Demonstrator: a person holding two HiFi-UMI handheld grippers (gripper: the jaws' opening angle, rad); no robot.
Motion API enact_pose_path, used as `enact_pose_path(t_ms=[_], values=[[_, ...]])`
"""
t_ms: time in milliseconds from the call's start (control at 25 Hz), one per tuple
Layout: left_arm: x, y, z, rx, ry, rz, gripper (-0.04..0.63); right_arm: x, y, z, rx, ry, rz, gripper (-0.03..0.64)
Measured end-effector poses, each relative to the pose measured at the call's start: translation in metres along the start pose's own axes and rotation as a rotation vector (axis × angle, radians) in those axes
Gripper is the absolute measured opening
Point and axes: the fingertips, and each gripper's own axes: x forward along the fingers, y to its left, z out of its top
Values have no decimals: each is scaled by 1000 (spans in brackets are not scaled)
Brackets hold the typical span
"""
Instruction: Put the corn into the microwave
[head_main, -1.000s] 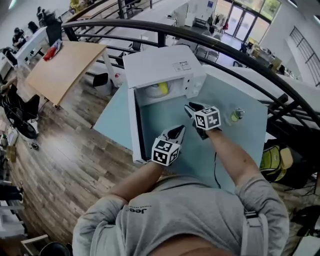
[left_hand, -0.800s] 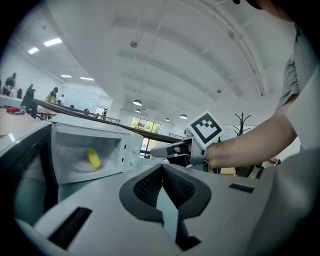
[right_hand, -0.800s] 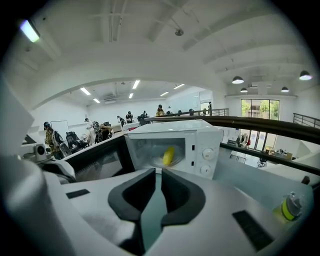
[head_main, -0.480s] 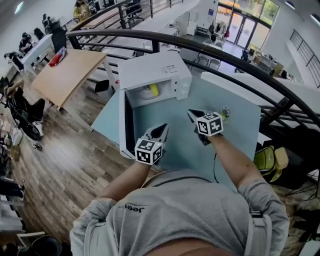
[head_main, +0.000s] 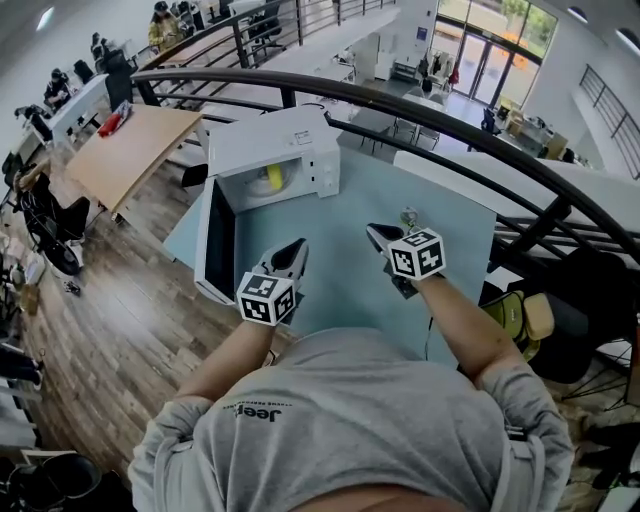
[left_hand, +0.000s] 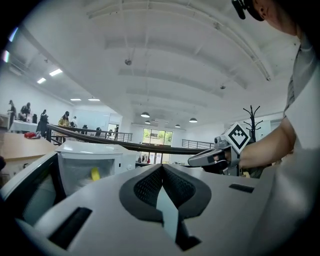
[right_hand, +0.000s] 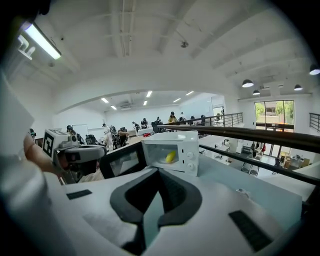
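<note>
The left gripper (left_hand: 161, 169) has its jaws brought together at the tips, with nothing between them; only a thin sliver of table shows lower down between the pads. In the head view the left gripper (head_main: 296, 250) is held above the near part of the table (head_main: 345, 225), just right of the open door (head_main: 214, 238). It points toward the microwave (head_main: 268, 150).

The right gripper (right_hand: 159, 173) is closed too and empty, its dark pads meeting at the front. From above, the right gripper (head_main: 376, 233) hangs over the middle of the table, about level with the left one and apart from it. Each has its marker cube on the person's side. Neither touches anything (both are well short of the microwave).

The corn (head_main: 273, 178) lies inside the microwave, a yellow piece in plain sight through the open front. The right gripper view shows the corn (right_hand: 170, 157) left of the control panel, and the left gripper view shows it as a small yellow patch (left_hand: 95, 174) in the pale cavity. The door is swung out on its left hinge toward the person, dark window facing in.

The microwave stands at the table's far left corner. A small greenish thing (head_main: 408, 216) sits on the table just beyond the right gripper (too small to tell what it is). A dark railing (head_main: 420, 95) curves past the far side of the table. Below it lie a wood floor, a wooden desk (head_main: 125, 150) and people at work. A yellow-green bag (head_main: 522, 318) rests on the floor to the right of the table.
</note>
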Motion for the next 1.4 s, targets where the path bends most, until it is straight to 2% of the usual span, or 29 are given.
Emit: enact_pose_path(t_ms=[360,800,1080,1400], values=[[2,-49,19,44,-20,56,17,-64,-27,0,6,-50,15,18],[-11,-90,12,56,0,109,17,-105,-20,-10,3,-75,59,18],[-15,-101,8,76,2,68,17,-122,-10,-20,1,-75,43,17],[-34,-64,20,130,-43,-17,17,-108,17,-12,37,-101,-17,18]])
